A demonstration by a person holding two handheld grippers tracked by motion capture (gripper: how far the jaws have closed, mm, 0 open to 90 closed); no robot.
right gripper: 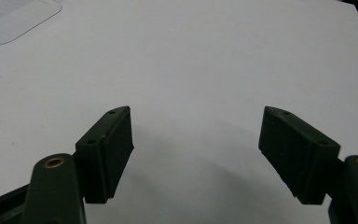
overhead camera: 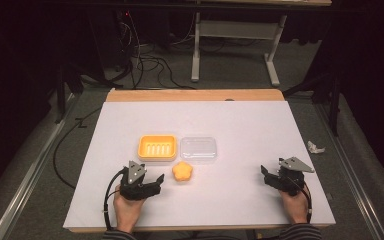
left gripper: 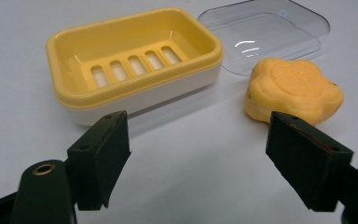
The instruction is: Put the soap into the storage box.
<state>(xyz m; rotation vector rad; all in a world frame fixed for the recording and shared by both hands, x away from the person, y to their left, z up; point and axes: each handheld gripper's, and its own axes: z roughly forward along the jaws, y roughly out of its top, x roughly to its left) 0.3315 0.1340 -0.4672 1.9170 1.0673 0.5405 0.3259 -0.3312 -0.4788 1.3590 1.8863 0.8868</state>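
On the white table sheet (overhead camera: 240, 190), a flower-shaped orange soap (overhead camera: 182, 171) lies just in front of the yellow soap dish (overhead camera: 157, 147) and its clear lid (overhead camera: 198, 149). The left gripper (overhead camera: 156, 181) hovers near the soap with jaws wide, seemingly approaching to grasp; it must next straddle the soap and close. The right gripper (overhead camera: 266, 172) waits well apart, jaws also wide.
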